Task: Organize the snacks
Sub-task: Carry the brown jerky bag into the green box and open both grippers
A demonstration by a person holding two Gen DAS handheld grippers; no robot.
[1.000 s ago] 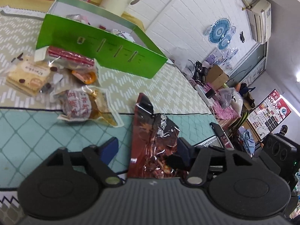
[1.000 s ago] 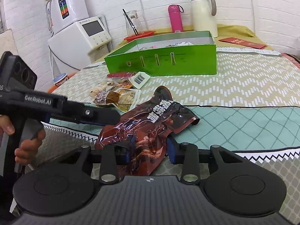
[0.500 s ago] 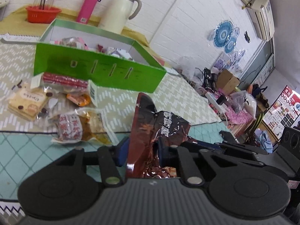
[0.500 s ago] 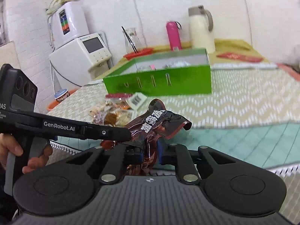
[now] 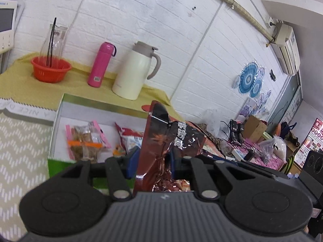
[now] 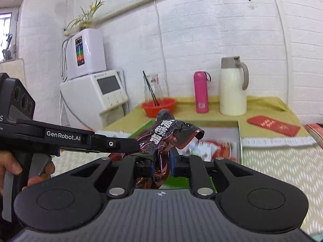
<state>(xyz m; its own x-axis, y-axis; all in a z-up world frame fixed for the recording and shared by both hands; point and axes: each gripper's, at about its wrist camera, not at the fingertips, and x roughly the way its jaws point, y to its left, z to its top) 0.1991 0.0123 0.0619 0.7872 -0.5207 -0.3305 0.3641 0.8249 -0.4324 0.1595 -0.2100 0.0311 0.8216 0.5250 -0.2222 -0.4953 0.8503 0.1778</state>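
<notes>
Yellow cloth point(image 5: 24, 80), 2 claws point(image 5: 153, 161) point(image 6: 160, 162) gripping 1 pouch point(image 5: 161, 141)

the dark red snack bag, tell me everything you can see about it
The dark red snack bag is a glossy, crinkled foil-like pouch with black areas and white printed characters. It is held up off the table, standing roughly upright. Both claws are shut on it: the left claw and the right claw. Its top flops to one side. Behind it lies the open green box holding other snacks.

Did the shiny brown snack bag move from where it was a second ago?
Yes. The brown snack bag lay on the tablecloth short of the green box; now both hand-held grippers hold it in the air, at the box's near wall.
</notes>
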